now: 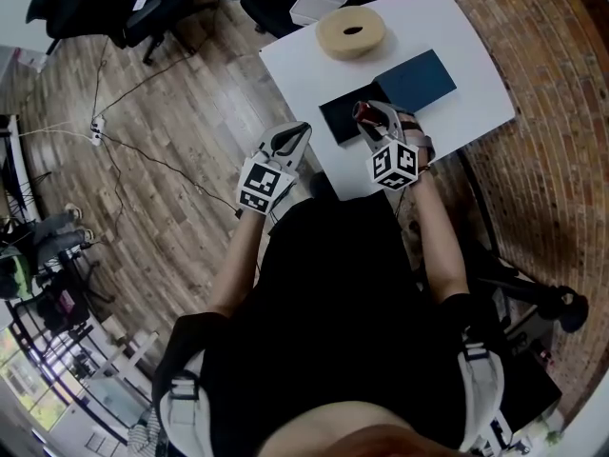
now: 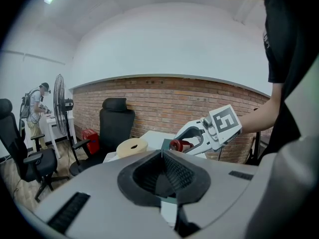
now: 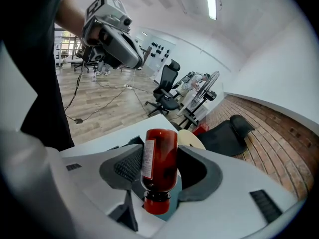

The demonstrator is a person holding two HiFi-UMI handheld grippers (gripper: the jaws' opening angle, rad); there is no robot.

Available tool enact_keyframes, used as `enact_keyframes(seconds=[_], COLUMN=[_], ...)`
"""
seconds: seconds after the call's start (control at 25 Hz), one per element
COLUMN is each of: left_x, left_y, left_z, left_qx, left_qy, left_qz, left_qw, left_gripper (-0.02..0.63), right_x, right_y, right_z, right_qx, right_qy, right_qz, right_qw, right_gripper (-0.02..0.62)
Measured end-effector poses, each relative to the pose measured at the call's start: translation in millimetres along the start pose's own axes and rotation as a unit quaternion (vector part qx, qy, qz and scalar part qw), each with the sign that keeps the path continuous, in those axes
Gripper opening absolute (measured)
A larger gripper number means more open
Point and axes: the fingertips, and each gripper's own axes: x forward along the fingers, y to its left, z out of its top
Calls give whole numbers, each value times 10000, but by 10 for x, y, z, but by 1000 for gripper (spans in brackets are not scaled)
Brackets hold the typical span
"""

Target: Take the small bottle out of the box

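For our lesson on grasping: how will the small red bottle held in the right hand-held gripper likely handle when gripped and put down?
The small red bottle looks rigid: the right hand-held gripper pinches it with no visible dent. Its round, glossy body could slip or roll if laid down. Being slim, it may tip easily upright.

Your right gripper (image 1: pixel 373 117) has the small bottle (image 3: pixel 159 166) between its jaws, above the near end of the box (image 1: pixel 416 80) on the table (image 1: pixel 466 27). The tape roll (image 1: pixel 351 31) lies beyond the box. Your left gripper (image 1: pixel 291 141) is left of the right one, beside the table's edge.
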Motion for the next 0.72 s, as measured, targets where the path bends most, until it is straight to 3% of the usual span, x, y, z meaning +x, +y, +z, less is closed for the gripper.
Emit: enact_keyframes(seconds=[0.4,0.72], left_x=[110,160], left_y=[22,84], left_z=[12,66], left_qx=[34,34], left_qy=[52,38], left_qz=[-55,-36], left_qw=[10000,10000], left_gripper=[25,25], right_x=[-193,-169], right_y=[-198,-198], right_z=[-57,-109], right_qx=[295,378], right_qy=[-74,14], right_qz=[-305,-256], right_qw=[9991,9990], right_gripper=[215,215])
